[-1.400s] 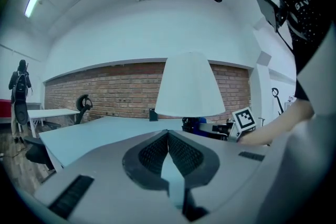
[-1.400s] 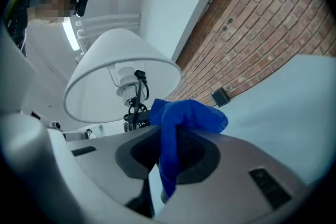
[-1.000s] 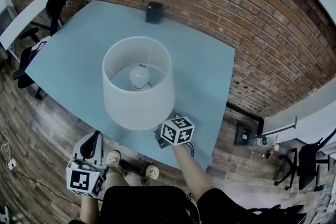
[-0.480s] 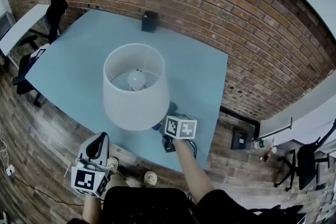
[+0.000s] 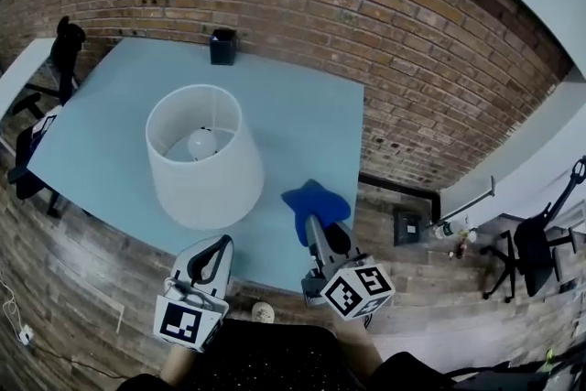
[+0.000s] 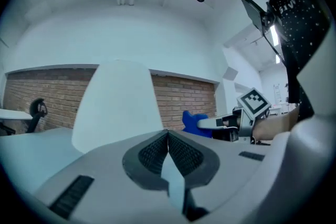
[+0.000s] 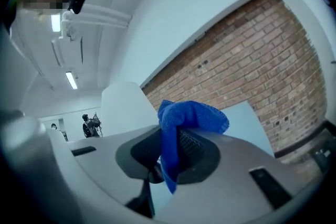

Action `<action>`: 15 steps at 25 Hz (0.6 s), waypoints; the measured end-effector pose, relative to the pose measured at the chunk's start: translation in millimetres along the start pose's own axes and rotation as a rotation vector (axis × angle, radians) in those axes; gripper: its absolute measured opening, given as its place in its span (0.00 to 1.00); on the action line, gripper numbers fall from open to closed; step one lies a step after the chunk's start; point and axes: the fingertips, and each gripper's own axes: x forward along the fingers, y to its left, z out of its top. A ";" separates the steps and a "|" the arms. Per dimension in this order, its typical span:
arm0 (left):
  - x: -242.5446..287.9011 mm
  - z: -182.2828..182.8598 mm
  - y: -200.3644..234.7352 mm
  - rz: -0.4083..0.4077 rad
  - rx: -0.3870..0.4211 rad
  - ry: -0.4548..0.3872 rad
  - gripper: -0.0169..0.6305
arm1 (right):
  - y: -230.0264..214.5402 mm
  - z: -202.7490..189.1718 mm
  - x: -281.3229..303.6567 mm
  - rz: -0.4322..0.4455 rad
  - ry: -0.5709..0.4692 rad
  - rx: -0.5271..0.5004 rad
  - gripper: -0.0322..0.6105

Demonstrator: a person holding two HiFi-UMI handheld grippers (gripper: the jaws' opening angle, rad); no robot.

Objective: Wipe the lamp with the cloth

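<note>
A white lamp [image 5: 203, 160] with a drum shade stands on the light blue table [image 5: 302, 119]; its bulb [image 5: 200, 142] shows through the open top. My right gripper [image 5: 314, 222] is shut on a blue cloth [image 5: 316, 200], held above the table's near right corner, to the right of the shade and apart from it. The cloth [image 7: 181, 128] bulges out between the jaws in the right gripper view, with the lamp [image 7: 123, 105] behind it. My left gripper [image 5: 217, 247] hangs at the table's front edge, below the lamp, jaws shut with nothing in them. The lamp [image 6: 116, 102] fills the left gripper view.
A small black box [image 5: 222, 47] stands at the table's far edge by the brick wall [image 5: 412, 78]. Office chairs stand at the far left [image 5: 64, 41] and far right [image 5: 540, 243]. A second white table [image 5: 14, 73] lies at the left. The floor is wood planks.
My right gripper has pulled back from under the lamp's shade with the blue cloth now in it, toward the table's near right corner. The left gripper has shifted right, nearer the table edge.
</note>
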 end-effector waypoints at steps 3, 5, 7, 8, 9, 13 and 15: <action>20.0 4.6 -21.6 -0.051 -0.001 0.010 0.04 | 20.6 17.7 -21.1 -0.001 -0.093 -0.112 0.14; 29.6 7.8 -27.8 -0.056 -0.011 0.000 0.04 | 29.1 18.8 -28.0 0.006 -0.108 -0.176 0.14; 34.2 8.3 -31.3 -0.055 -0.009 -0.008 0.04 | 34.7 17.8 -31.9 0.019 -0.108 -0.211 0.14; 35.1 8.8 -33.9 -0.059 -0.009 -0.008 0.04 | 37.5 17.8 -32.8 0.025 -0.107 -0.224 0.14; 35.2 9.4 -37.0 -0.063 -0.013 -0.004 0.04 | 40.4 17.9 -33.2 0.030 -0.106 -0.240 0.14; 32.9 8.4 -40.8 -0.054 -0.026 0.009 0.04 | 48.0 13.1 -28.2 0.044 -0.088 -0.256 0.14; 32.2 8.7 -40.3 -0.050 -0.022 0.009 0.04 | 49.5 8.1 -23.8 0.048 -0.064 -0.258 0.14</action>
